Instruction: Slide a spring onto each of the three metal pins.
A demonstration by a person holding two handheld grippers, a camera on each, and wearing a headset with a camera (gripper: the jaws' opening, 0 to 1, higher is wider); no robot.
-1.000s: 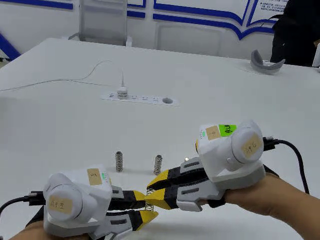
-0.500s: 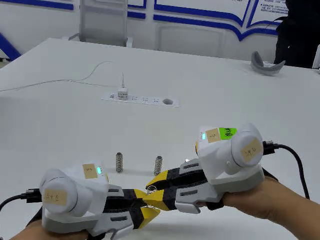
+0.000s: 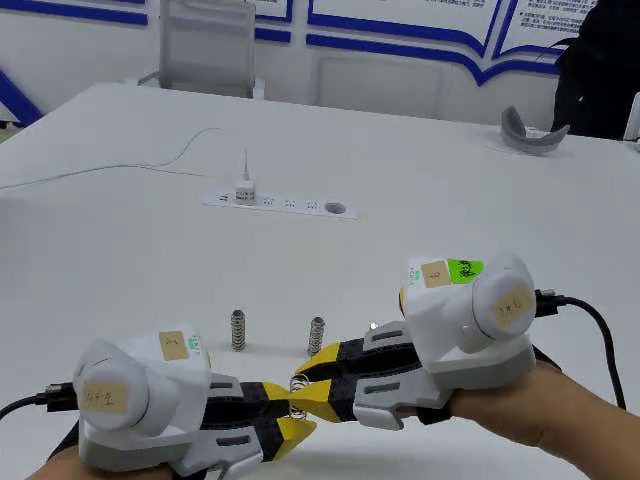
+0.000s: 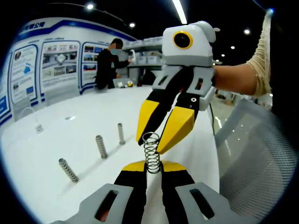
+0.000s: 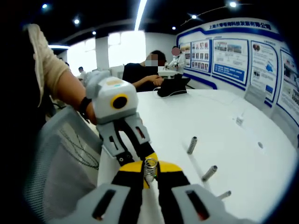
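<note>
A small steel spring (image 4: pixel 151 151) stands between the two yellow-tipped grippers, which meet tip to tip low over the table. My left gripper (image 4: pixel 152 167) is shut on its lower end, and my right gripper (image 4: pixel 152 140) pinches its upper end. In the right gripper view the spring (image 5: pixel 149 169) sits between the right gripper's (image 5: pixel 149 171) jaws, with the left gripper (image 5: pixel 139 157) opposite. In the head view the spring (image 3: pixel 297 383) lies where both meet. Two pins (image 3: pixel 238 330) (image 3: pixel 316 335) carry springs. A bare pin (image 4: pixel 121 133) stands beyond them.
A white power strip (image 3: pixel 280 200) with a plugged cable lies mid-table. A grey curved object (image 3: pixel 530 130) rests at the far right edge. A chair (image 3: pixel 205 45) stands behind the table. People sit at the table's far end (image 5: pixel 154 70).
Both grippers stay tip to tip on the spring. The left gripper has sunk slightly toward the lower left and the right has shifted a little right; the spring now leans slightly.
</note>
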